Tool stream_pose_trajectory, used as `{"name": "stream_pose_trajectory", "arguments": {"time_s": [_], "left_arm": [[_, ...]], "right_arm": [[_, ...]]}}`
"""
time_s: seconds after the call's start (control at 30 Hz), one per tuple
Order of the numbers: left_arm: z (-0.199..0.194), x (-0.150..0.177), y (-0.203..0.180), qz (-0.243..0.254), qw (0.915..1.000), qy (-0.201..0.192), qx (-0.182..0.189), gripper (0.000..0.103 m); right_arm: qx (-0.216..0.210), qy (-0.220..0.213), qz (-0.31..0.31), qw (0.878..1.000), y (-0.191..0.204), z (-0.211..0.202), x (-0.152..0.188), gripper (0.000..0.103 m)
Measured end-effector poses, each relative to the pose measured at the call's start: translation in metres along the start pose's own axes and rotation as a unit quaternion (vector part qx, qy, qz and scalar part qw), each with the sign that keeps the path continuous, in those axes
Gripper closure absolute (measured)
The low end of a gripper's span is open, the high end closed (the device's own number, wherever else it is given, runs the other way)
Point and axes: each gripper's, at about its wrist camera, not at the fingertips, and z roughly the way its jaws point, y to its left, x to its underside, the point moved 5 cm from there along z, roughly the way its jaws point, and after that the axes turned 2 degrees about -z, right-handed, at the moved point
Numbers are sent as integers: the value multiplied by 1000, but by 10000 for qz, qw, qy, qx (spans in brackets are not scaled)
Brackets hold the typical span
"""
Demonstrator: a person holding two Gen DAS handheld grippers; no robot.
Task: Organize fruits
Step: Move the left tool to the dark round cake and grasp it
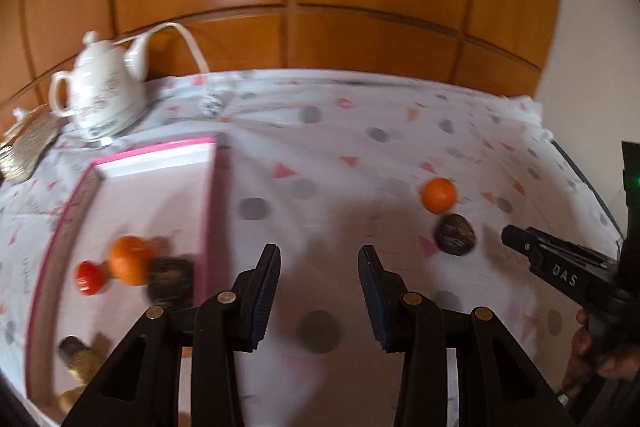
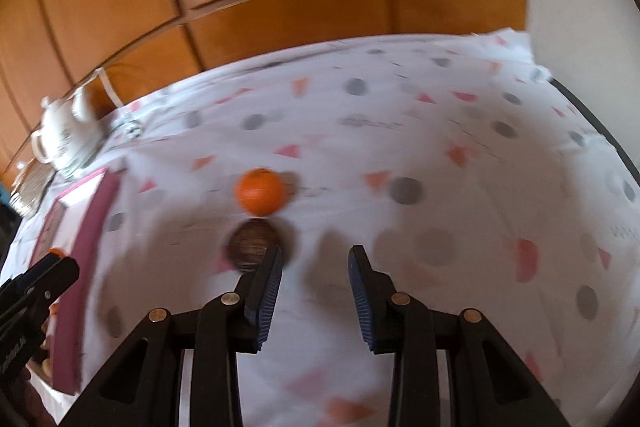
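A pink-rimmed box [image 1: 208, 211] lies on the left of the patterned cloth. Inside it are an orange [image 1: 131, 259], a small red fruit [image 1: 90, 277], a dark brown fruit [image 1: 170, 281] and more fruit at its near end. A second orange [image 1: 438, 195] [image 2: 261, 191] and a dark brown fruit [image 1: 455, 235] [image 2: 250, 245] sit on the cloth to the right. My left gripper [image 1: 318, 291] is open and empty above the cloth, just right of the box. My right gripper [image 2: 315, 291] is open and empty, its left finger [image 2: 269, 279] just in front of the dark fruit.
A white teapot [image 1: 102, 93] [image 2: 66, 135] with a cord stands at the back left, beside a gold woven item [image 1: 28, 151]. Wooden panels rise behind the table. The right gripper's body [image 1: 560, 267] shows at the right of the left wrist view.
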Motion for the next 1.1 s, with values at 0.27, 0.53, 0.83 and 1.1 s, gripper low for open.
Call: {"name": "stream_pose_trajectory", "arguments": {"time_s": [0.27, 0.53, 0.83, 1.1], "left_arm": [[24, -1, -58, 465, 9972, 183, 562, 49], [56, -4, -103, 716, 9937, 417, 760, 47], [84, -9, -116, 713, 9935, 545, 694, 47], [100, -6, -125, 687, 9926, 633, 779, 57]], "right_arm": [[264, 4, 326, 9991, -33, 2, 2, 68], [328, 0, 403, 9986, -46, 2, 5, 67], [319, 96, 588, 9977, -59, 11, 10, 66], [310, 72, 544, 9980, -59, 12, 10, 66]]}}
